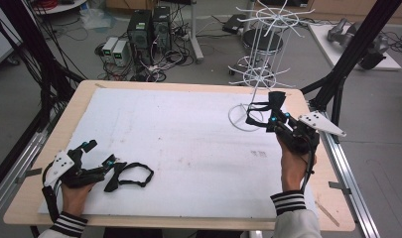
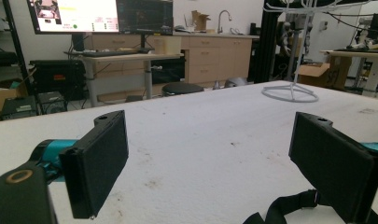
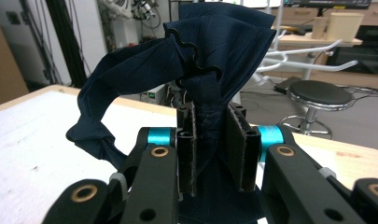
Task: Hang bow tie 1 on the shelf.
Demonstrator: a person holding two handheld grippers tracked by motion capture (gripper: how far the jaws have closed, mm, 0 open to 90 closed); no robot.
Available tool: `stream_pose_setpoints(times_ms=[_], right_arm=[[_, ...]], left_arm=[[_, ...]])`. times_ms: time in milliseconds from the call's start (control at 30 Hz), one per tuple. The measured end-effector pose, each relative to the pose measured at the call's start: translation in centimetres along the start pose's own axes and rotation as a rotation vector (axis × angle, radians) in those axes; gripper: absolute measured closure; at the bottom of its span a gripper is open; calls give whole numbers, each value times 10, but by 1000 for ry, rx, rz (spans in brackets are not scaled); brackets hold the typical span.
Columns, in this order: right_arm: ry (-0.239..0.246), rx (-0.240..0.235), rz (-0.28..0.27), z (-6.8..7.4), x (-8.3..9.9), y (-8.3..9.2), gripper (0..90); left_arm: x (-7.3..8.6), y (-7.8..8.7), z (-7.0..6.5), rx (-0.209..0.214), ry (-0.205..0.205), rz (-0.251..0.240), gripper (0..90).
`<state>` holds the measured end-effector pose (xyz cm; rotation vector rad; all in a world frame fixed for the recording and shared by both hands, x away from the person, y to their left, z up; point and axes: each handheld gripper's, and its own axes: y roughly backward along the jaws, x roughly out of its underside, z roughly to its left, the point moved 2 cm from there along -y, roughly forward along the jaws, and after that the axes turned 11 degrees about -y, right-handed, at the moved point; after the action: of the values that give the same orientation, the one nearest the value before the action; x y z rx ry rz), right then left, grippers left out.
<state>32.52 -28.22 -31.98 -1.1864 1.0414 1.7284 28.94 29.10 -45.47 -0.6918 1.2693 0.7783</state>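
Observation:
A black bow tie [image 1: 115, 174] with its looped strap [image 1: 139, 174] lies on the white sheet at the near left. My left gripper [image 1: 100, 154] rests just left of it, jaws wide open with nothing between them; in the left gripper view [image 2: 207, 158] a bit of the strap [image 2: 289, 207] lies by the right jaw. At the right, my right gripper [image 1: 272, 120] is shut on a dark navy bow tie [image 1: 276, 99], lifted off the table beside the white wire rack [image 1: 268, 54]. The right gripper view [image 3: 213, 140] has the tie's cloth [image 3: 214, 51] pinched between the pads and its strap [image 3: 98, 107] hanging left.
The rack's ring base [image 1: 240, 119] stands on the back right of the white sheet [image 1: 188, 139], which covers the wooden table [image 1: 74, 106]. A black frame post [image 1: 355, 44] rises at the right edge. Computers [image 1: 149, 29] and a stool [image 1: 263, 39] stand on the floor behind.

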Motion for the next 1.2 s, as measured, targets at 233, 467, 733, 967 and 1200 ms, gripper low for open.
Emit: stream_pose_setpoints(times_ms=[233,467,733,967,1200], right_arm=[[-16,39,-19,-11,-8,-1,757],[-35,72,-24,-20,-12,-6,757],[-54,80,-22,-25,-18,-14,757],[-57,93,-14,-29,-18,-19,756],[-74,109,-8,-35,-17,-24,757]], left_arm=[[0,0,0,0,0,2,123],[0,0,0,0,0,2,123],[0,0,0,1,0,3,123],[0,0,0,2,0,3,123],[0,0,0,3,1,2,123]])
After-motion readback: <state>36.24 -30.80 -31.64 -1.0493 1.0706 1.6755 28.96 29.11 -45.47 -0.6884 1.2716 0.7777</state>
